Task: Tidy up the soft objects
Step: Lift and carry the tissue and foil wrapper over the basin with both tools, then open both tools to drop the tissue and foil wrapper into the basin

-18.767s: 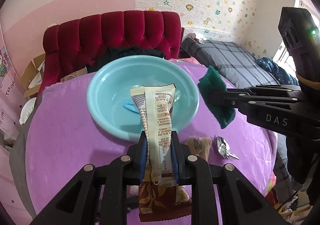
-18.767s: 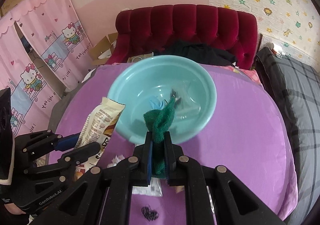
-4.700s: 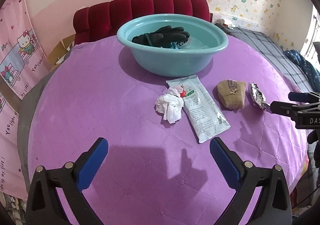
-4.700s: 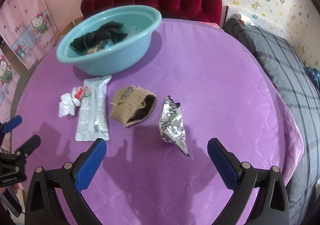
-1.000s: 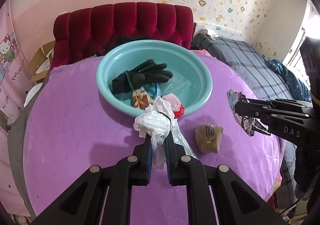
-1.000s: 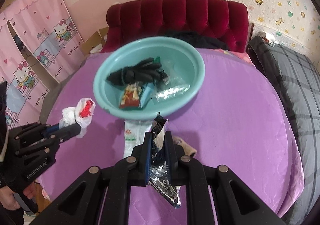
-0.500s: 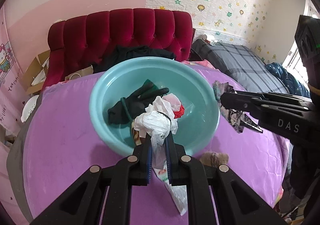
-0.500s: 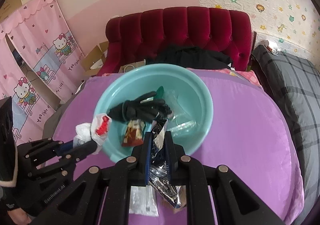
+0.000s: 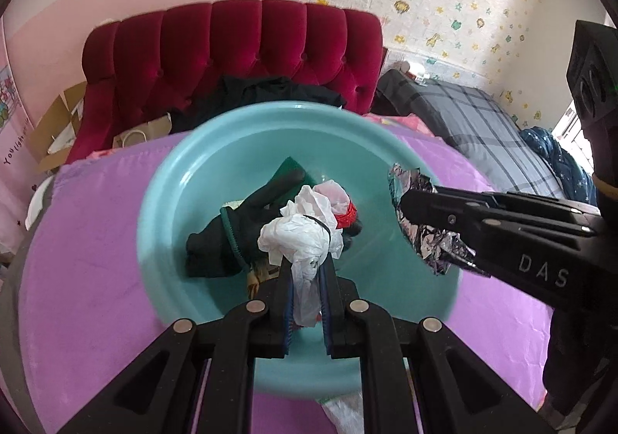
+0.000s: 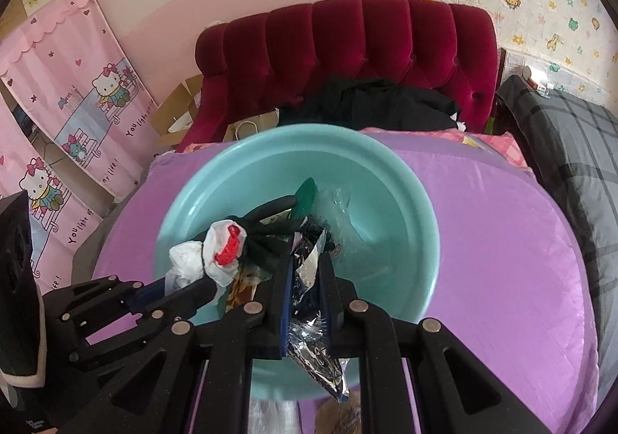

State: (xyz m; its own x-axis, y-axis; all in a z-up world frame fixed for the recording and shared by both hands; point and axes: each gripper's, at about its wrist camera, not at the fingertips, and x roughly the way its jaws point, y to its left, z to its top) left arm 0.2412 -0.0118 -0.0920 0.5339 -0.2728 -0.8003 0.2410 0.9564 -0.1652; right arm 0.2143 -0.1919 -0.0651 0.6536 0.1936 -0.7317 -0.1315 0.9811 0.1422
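Left claw (image 9: 307, 271): clenched on a white bag (image 9: 305, 237) with a red patch, held over the basin's middle; seen in the right view at 9 o'clock (image 10: 210, 289), the bag (image 10: 208, 252) bunched above the near-left rim.
Right claw (image 10: 305, 271): clenched on a foil wrapper (image 10: 313, 322), crumpled, tail hanging below the fingers; in the left view entering from 3 o'clock (image 9: 401, 204), the wrapper (image 9: 425, 233) over the basin's right rim.
Basin (image 9: 185, 179): teal, round, on the tabletop, below both claws; far rim toward 12 o'clock (image 10: 405, 194).
Glove (image 9: 228, 237): black with green cuff, lying in the basin at 9 o'clock of the bag; partly hidden by the bag in the right view (image 10: 270, 217).
Green cloth (image 10: 307, 190): in the basin, just past the glove toward 12 o'clock.
Clear film (image 10: 343, 210): in the basin, at 3 o'clock of the green cloth.
Snack pack (image 10: 241, 285): brown print, in the basin, mostly hidden between the two claws.
Tabletop (image 9: 89, 240): purple quilted cover, round.
Pouch (image 9: 343, 411): pale, on the tabletop at 6 o'clock of the basin, mostly hidden by the left claw.
Brown item (image 10: 336, 414): on the tabletop at 6 o'clock, under the right claw, too hidden to tell more.
Headboard (image 10: 347, 51): red velvet, tufted, at 12 o'clock beyond the tabletop.
Dark clothes (image 10: 370, 105): heaped in front of the headboard.
Bed (image 10: 567, 148): grey plaid cover, at 2 o'clock.
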